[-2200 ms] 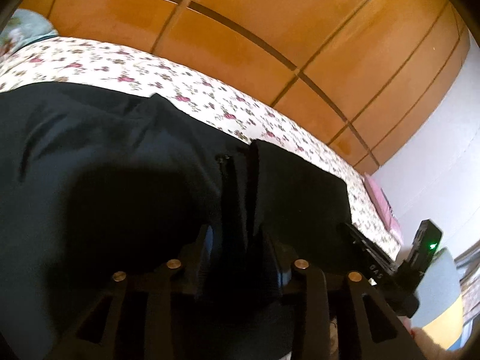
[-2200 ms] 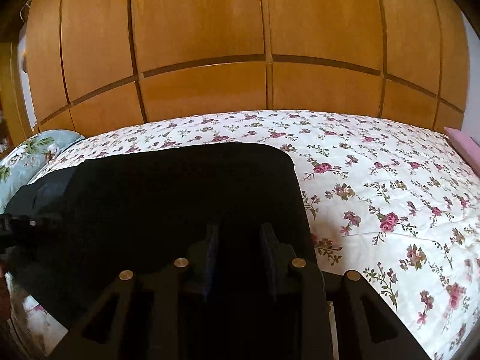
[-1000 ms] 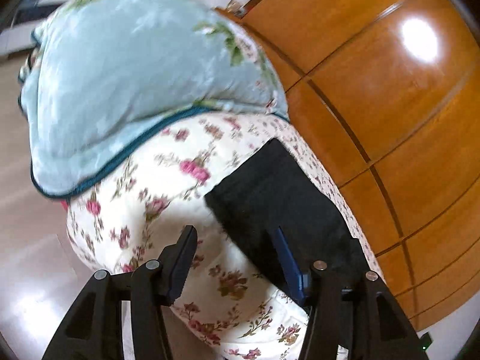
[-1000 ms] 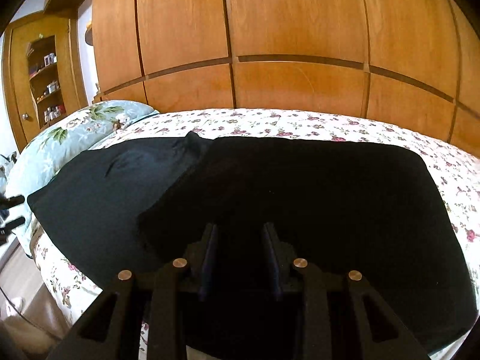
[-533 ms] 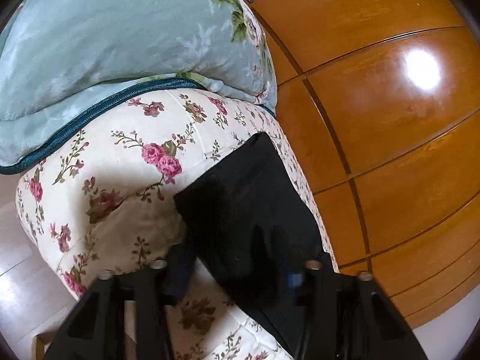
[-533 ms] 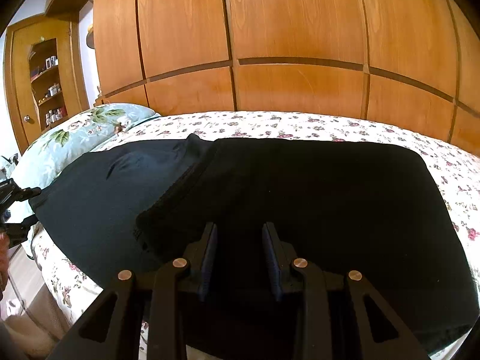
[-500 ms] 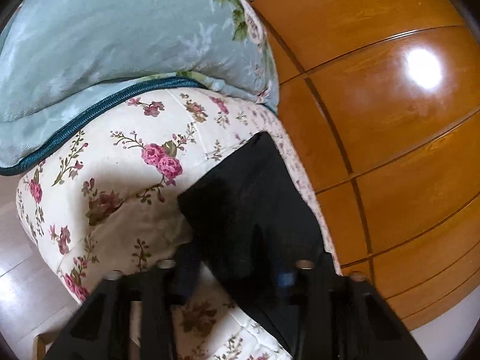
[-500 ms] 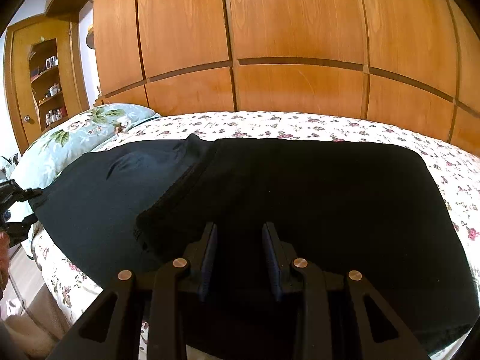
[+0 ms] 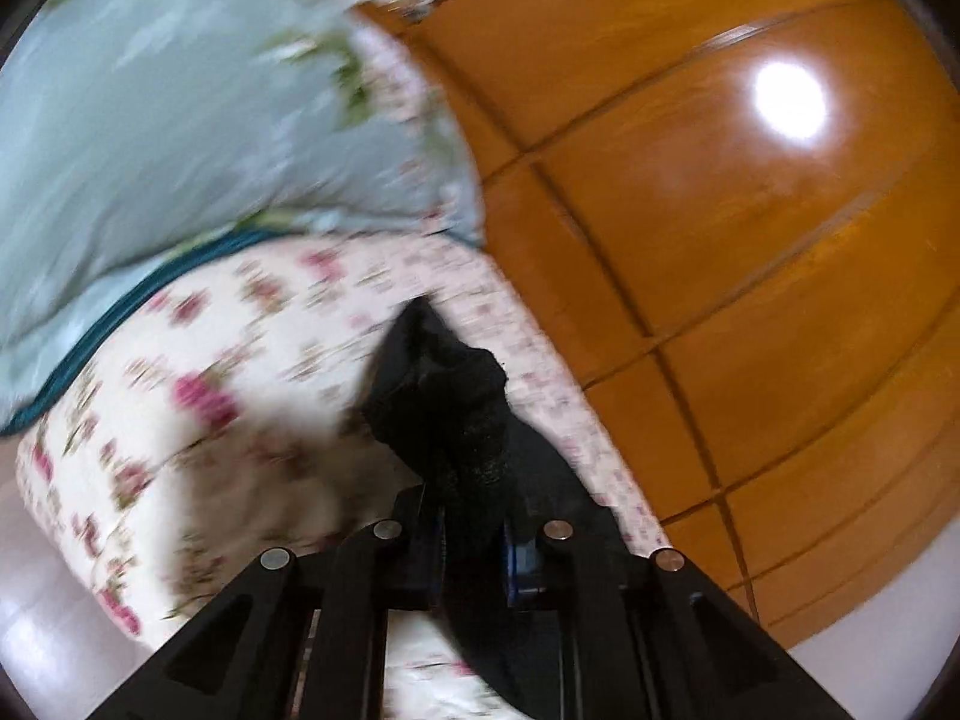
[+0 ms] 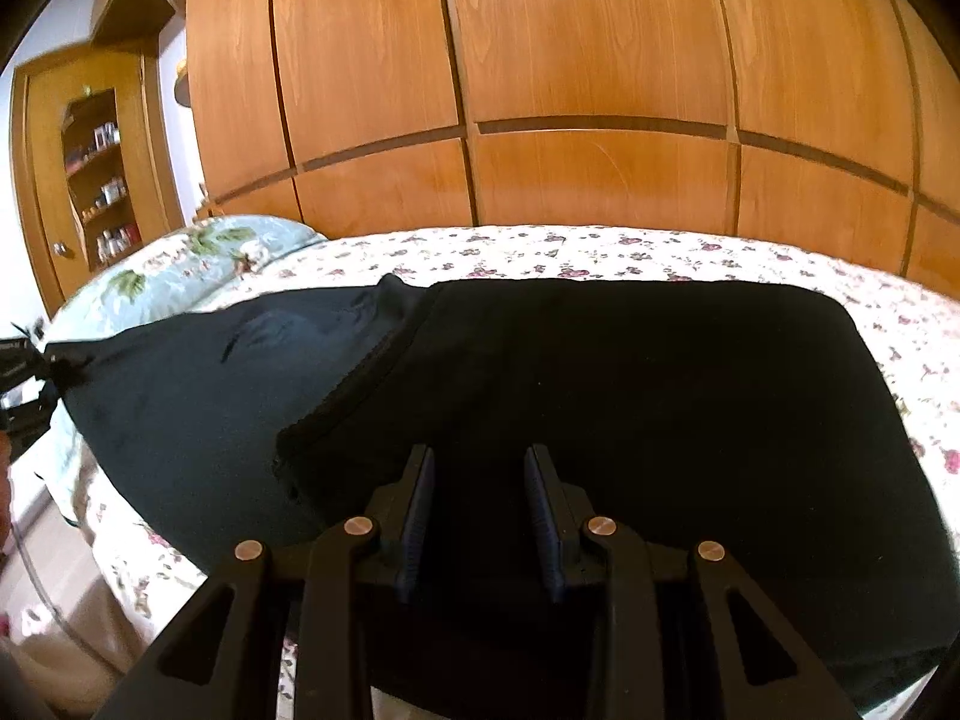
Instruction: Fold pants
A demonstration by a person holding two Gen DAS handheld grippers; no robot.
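The black pants [image 10: 600, 396] lie spread on the floral bedspread [image 10: 600, 246], partly folded, with a single layer stretching left. My left gripper [image 9: 474, 516] is shut on the bunched left end of the pants [image 9: 456, 408] and holds it a little above the bed. It shows at the far left of the right wrist view [image 10: 24, 372], pulling that end to a point. My right gripper [image 10: 480, 480] hovers over the folded part near the front edge, jaws a small gap apart, with nothing visibly between them.
A pale blue floral pillow [image 9: 180, 138] lies at the left end of the bed [image 10: 198, 264]. A wooden wardrobe [image 10: 540, 90] stands behind the bed. A shelf cabinet [image 10: 96, 180] stands at the far left. Floor shows at the lower left [image 9: 36, 648].
My left gripper has shut on the left end of the pants and lifted it, bunching the cloth. The left view is blurred by motion. My right gripper has stayed in place.
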